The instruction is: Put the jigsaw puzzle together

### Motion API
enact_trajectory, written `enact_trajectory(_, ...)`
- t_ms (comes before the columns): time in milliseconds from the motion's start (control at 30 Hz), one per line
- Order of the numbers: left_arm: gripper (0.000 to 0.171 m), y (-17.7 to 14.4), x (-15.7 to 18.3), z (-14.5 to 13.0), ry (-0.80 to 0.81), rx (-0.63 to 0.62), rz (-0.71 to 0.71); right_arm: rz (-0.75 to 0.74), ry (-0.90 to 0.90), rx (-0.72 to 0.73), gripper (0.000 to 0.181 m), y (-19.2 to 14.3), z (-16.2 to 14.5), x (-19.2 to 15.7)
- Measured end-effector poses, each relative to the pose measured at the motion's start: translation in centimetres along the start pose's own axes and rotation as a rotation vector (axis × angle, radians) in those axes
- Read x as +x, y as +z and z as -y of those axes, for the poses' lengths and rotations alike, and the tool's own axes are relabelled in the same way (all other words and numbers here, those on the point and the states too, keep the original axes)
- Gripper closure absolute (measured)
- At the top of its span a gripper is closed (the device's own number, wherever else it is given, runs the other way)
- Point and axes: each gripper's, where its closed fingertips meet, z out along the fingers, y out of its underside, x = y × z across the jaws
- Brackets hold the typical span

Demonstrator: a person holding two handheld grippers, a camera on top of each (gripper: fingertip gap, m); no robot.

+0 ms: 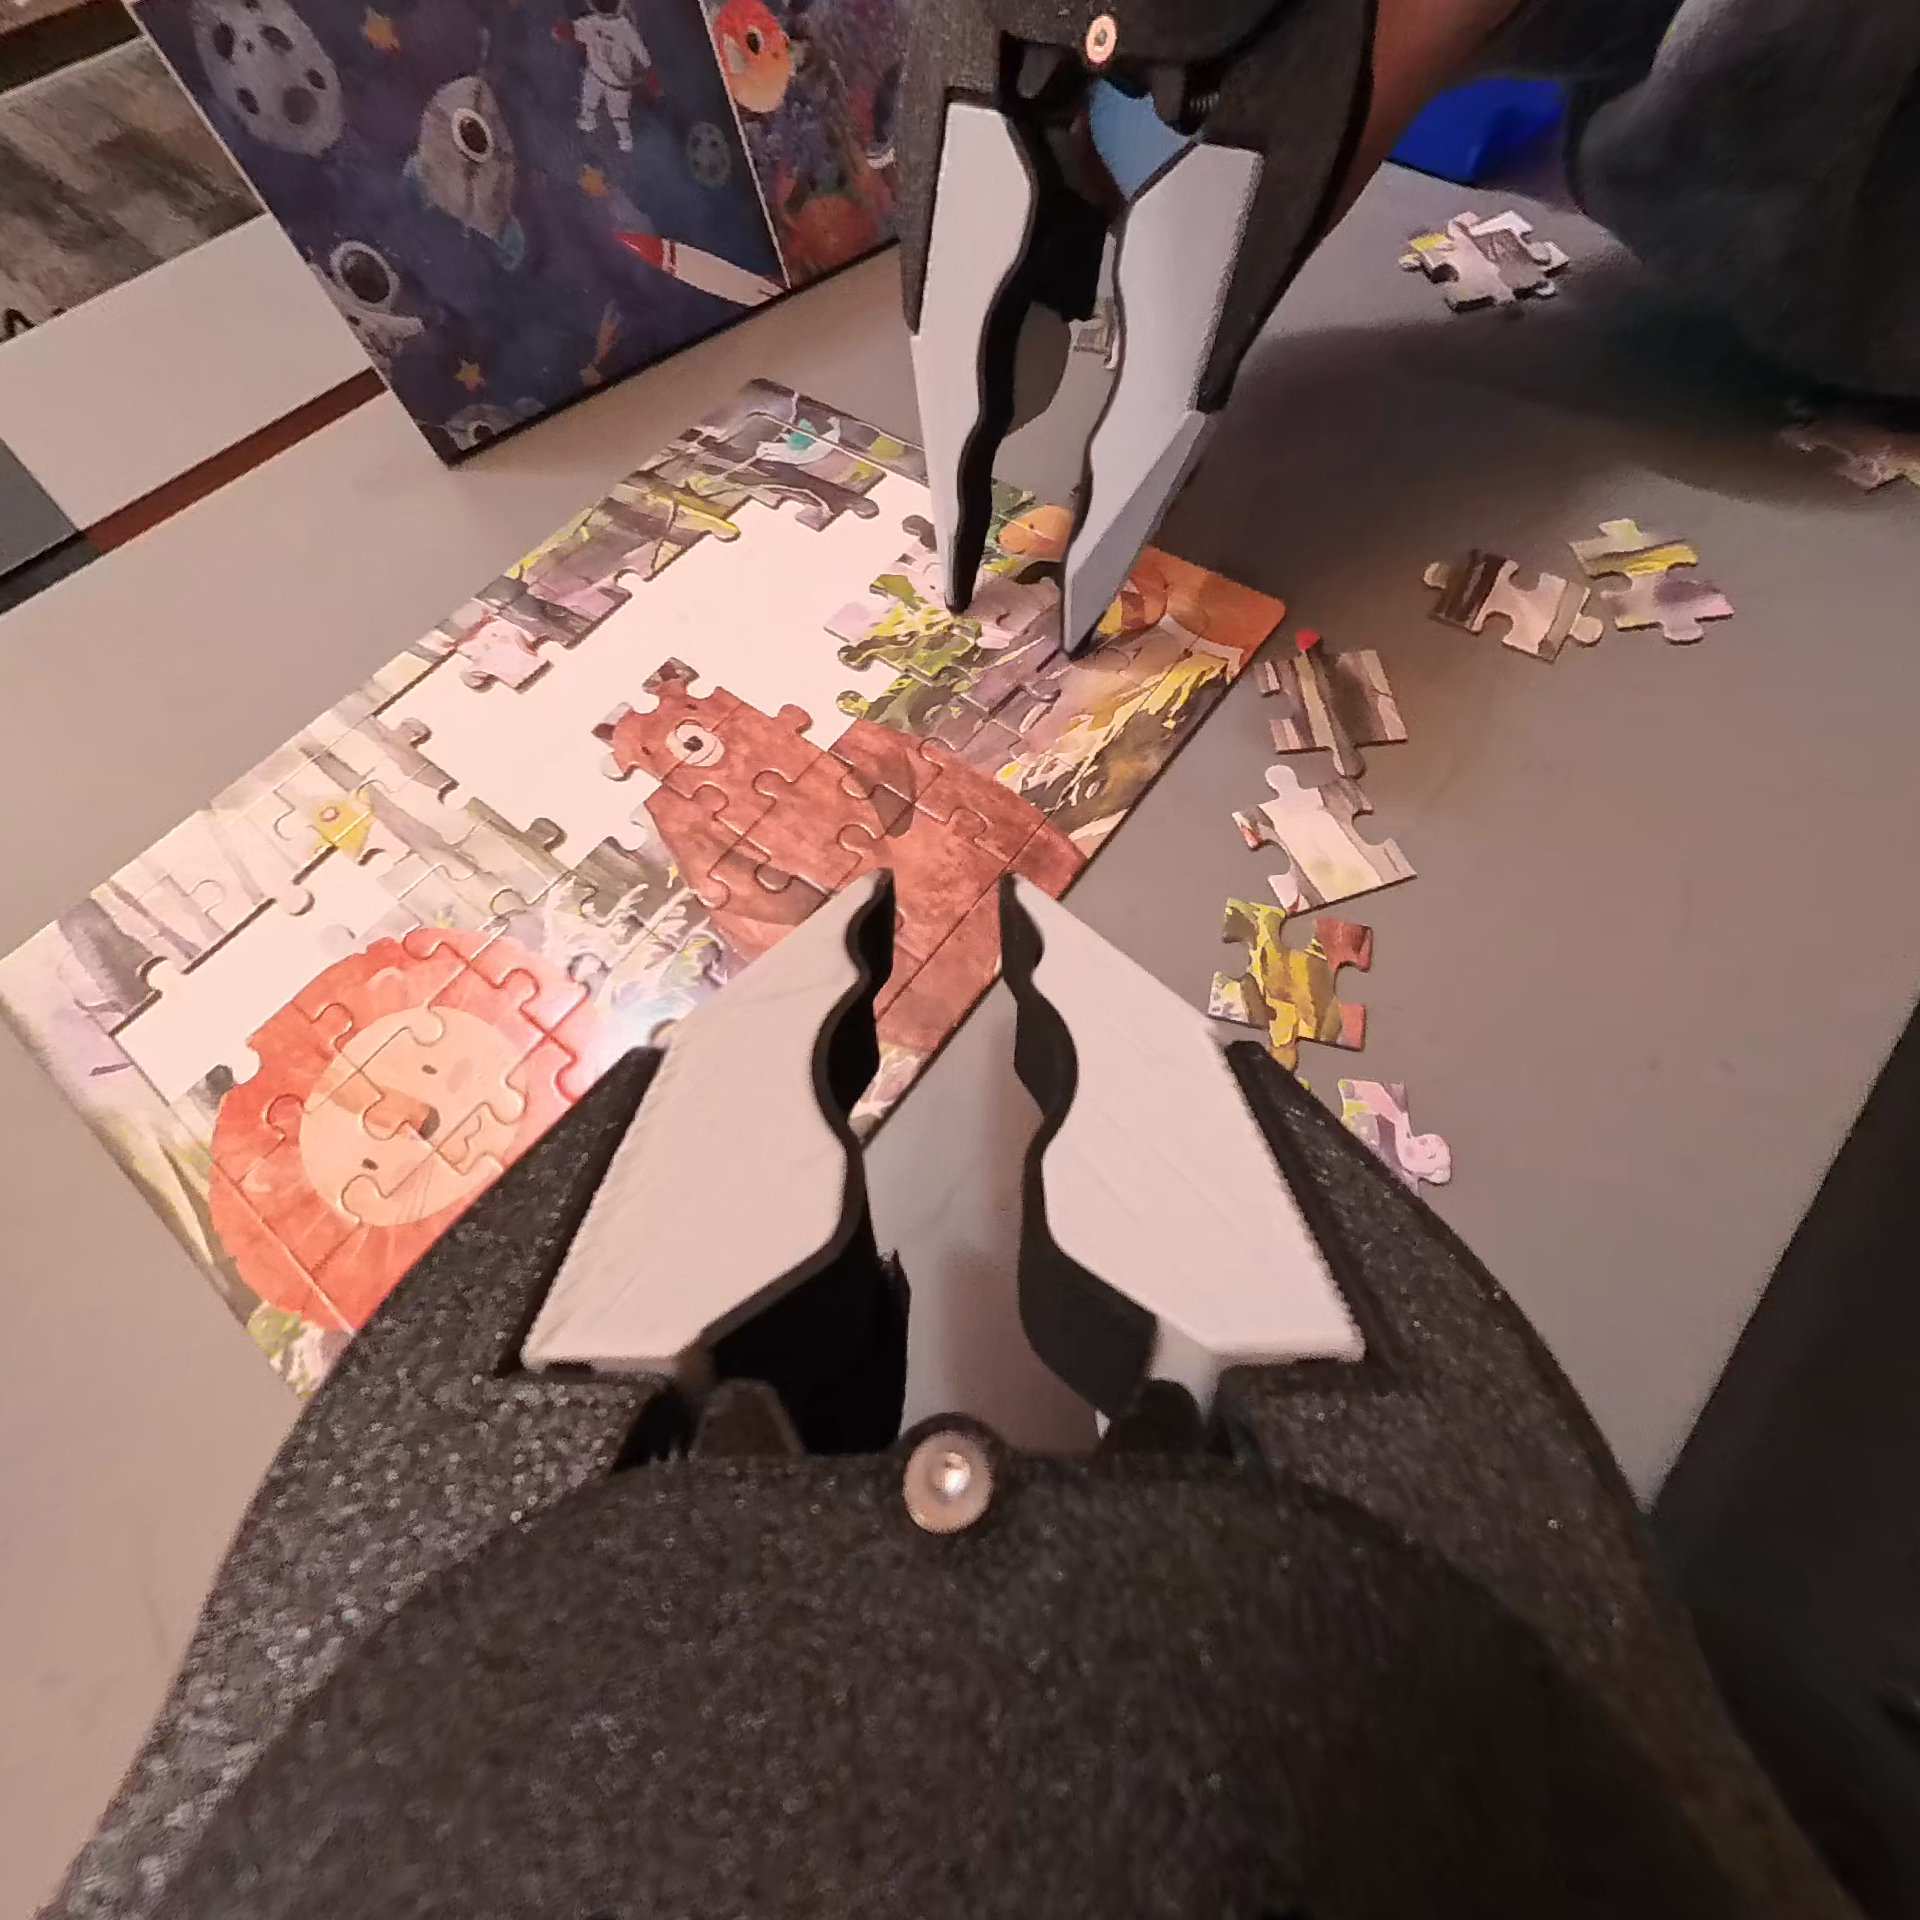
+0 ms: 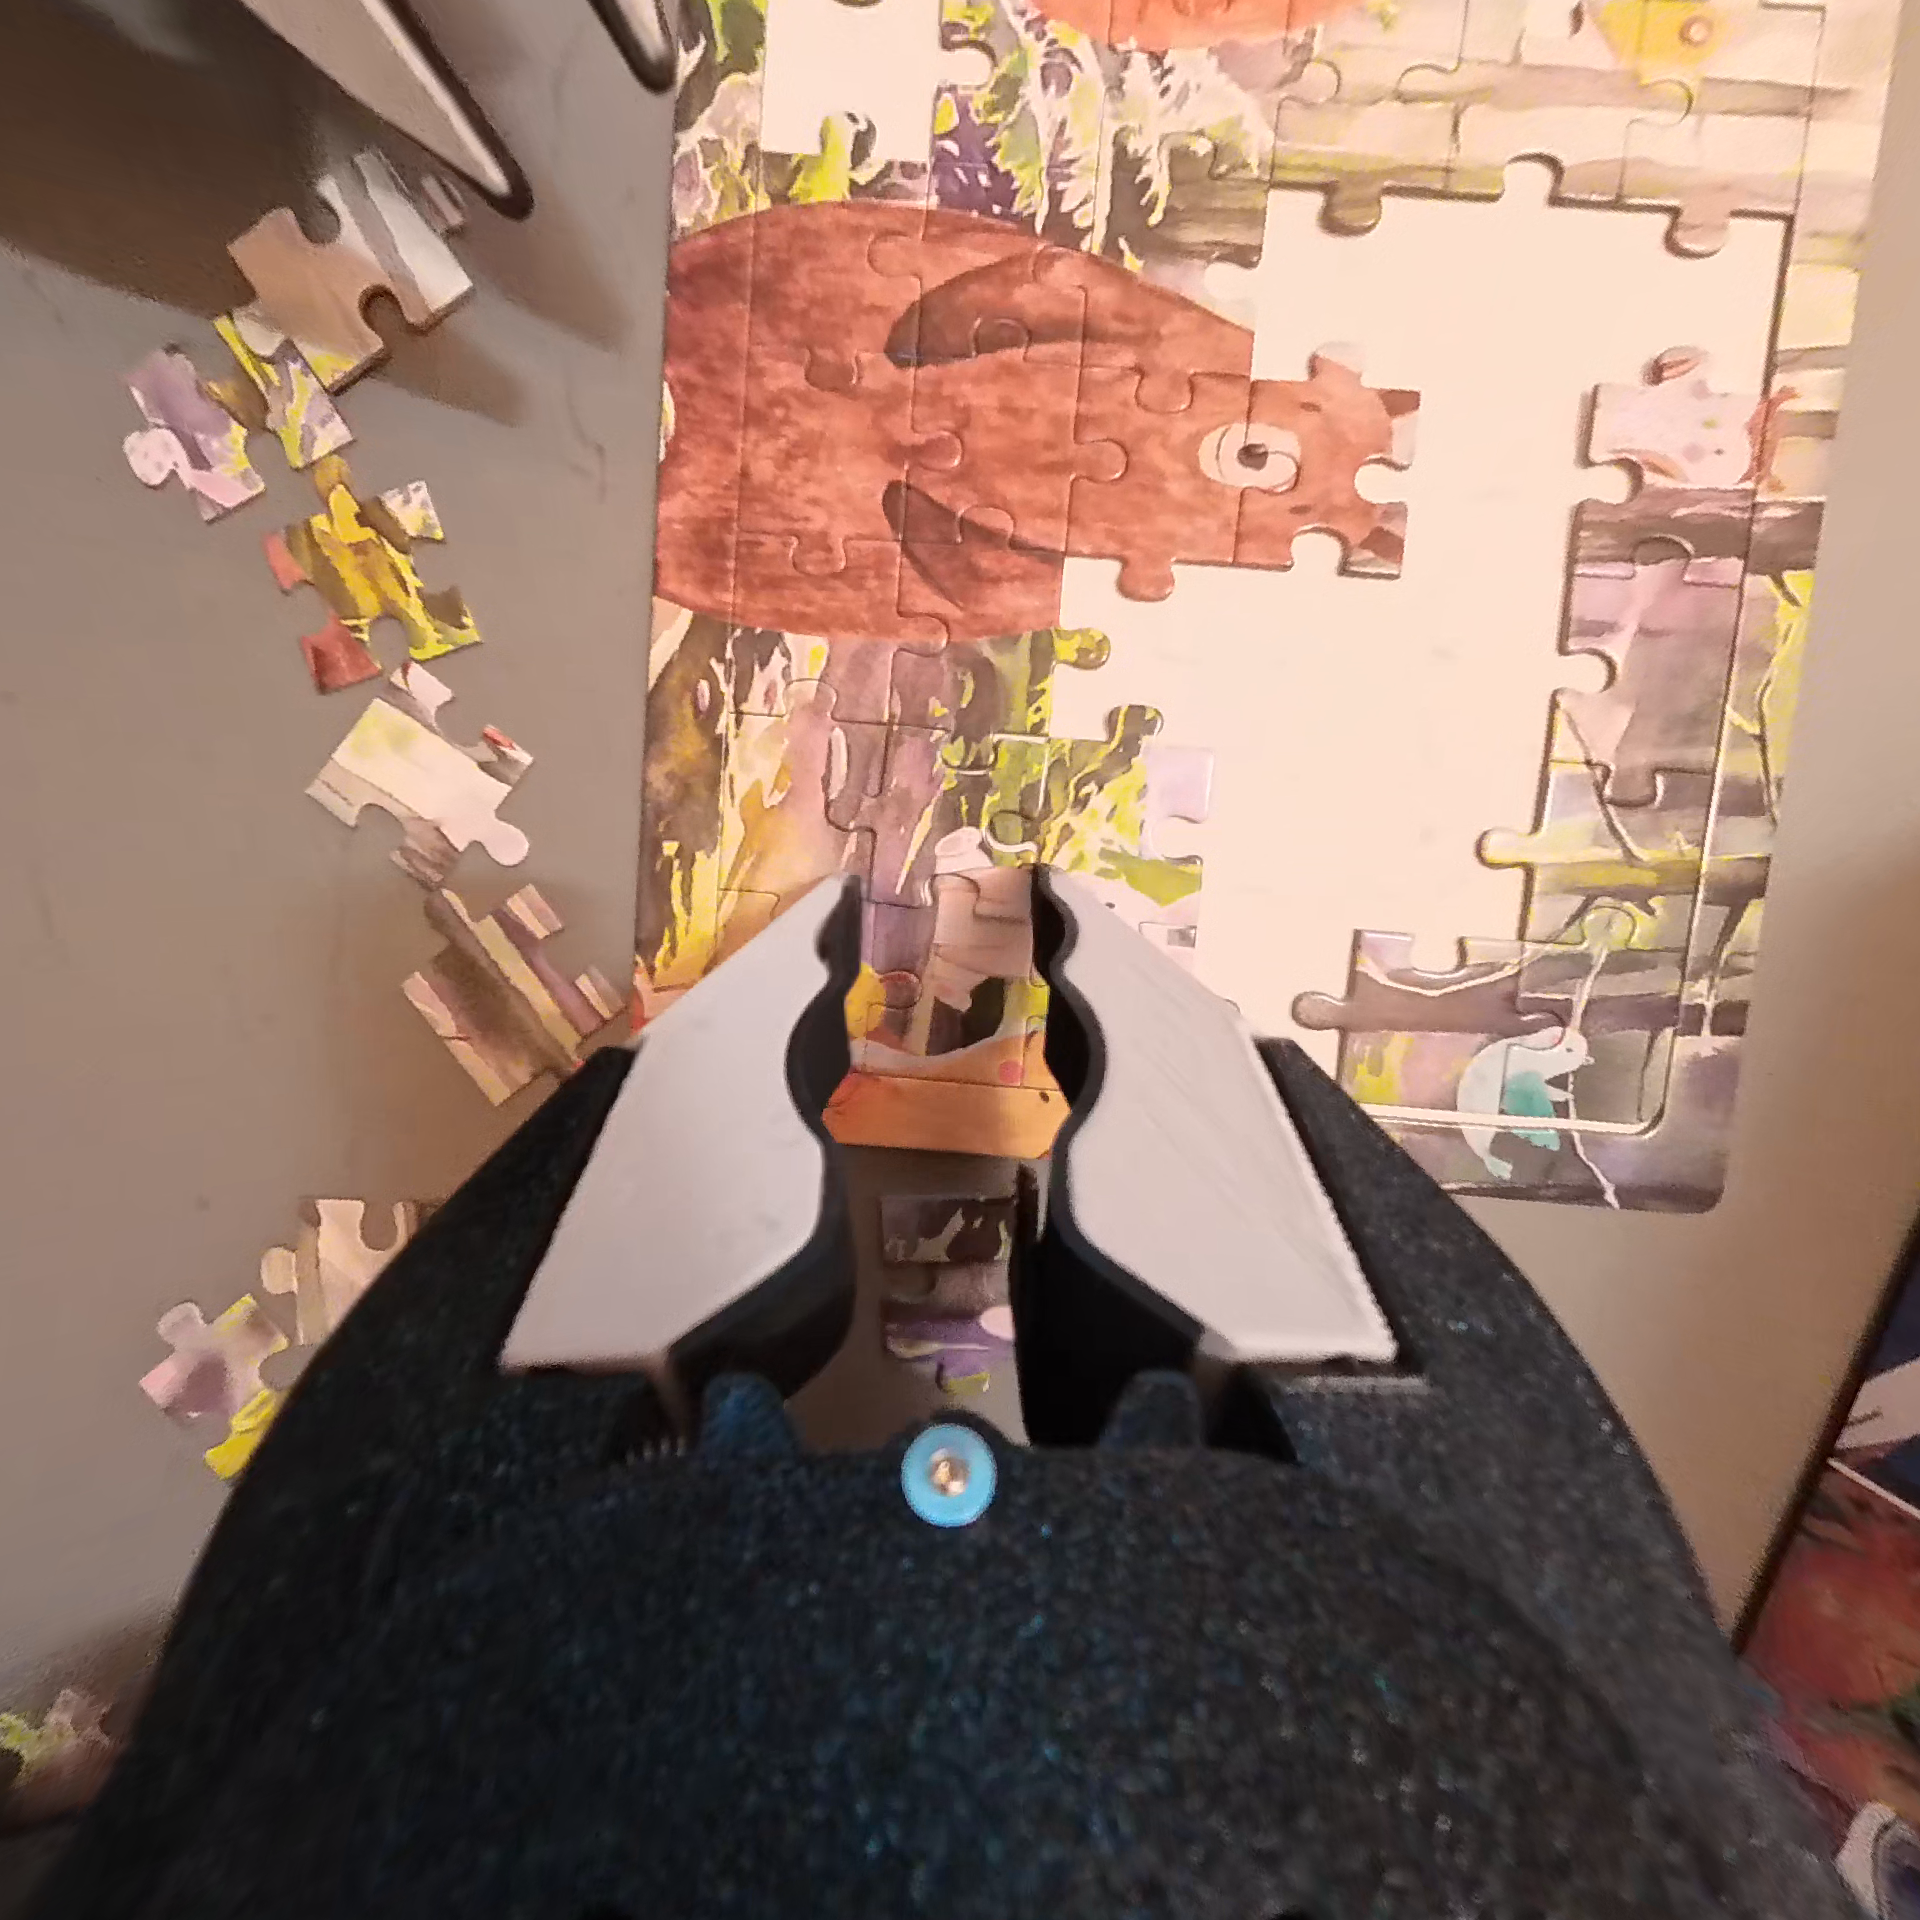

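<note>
Puzzle (image 1: 748,790) half built on grey table (image 1: 1558,935); loose pieces (image 1: 1320,821) beside it. Right gripper (image 1: 1013,623) tips parted, pressing on puzzle corner, holding nothing. Left gripper (image 1: 945,894) hovering, slightly open, empty.

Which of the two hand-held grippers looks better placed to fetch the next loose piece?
Probably the left hand-held gripper: it hovers open and empty near the loose pieces beside the puzzle. The right hand-held gripper has its tips down on placed pieces at the far corner.

lion (image 1: 343,1122) partly hidden behind hand-held gripper (image 1: 940,914), box (image 1: 468,187) cropped
</note>
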Motion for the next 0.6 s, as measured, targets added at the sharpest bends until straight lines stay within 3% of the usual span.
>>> enact_trajectory(100, 0.152, 0.3, 0.3, 0.2, 0.007, -0.012, -0.041, -0.012, 0.008, 0.011, 0.13, -0.3, 0.2, 0.1)
enact_trajectory(267, 0.152, 1.7, 1.1, 2.0, 0.016, -0.061, -0.18, -0.138, 0.087, 0.065, 0.145, -4.1, 1.3, 0.6)
enact_trajectory(400, 0.151, 5.2, 0.9, 3.7, 0.059, -0.109, -0.275, -0.399, 0.366, 0.096, 0.148, -9.0, 0.1, -0.2)
enact_trajectory(533, 0.162, 8.3, 1.0, 3.8, -0.027, -0.174, -0.37, -0.425, 0.626, 0.368, 0.149, -9.3, 0.4, -4.6)
enact_trajectory(600, 0.171, 9.2, 0.6, 3.0, -0.003, -0.211, -0.335, -0.476, 0.72, 0.482, 0.151, -9.1, 0.4, -5.4)
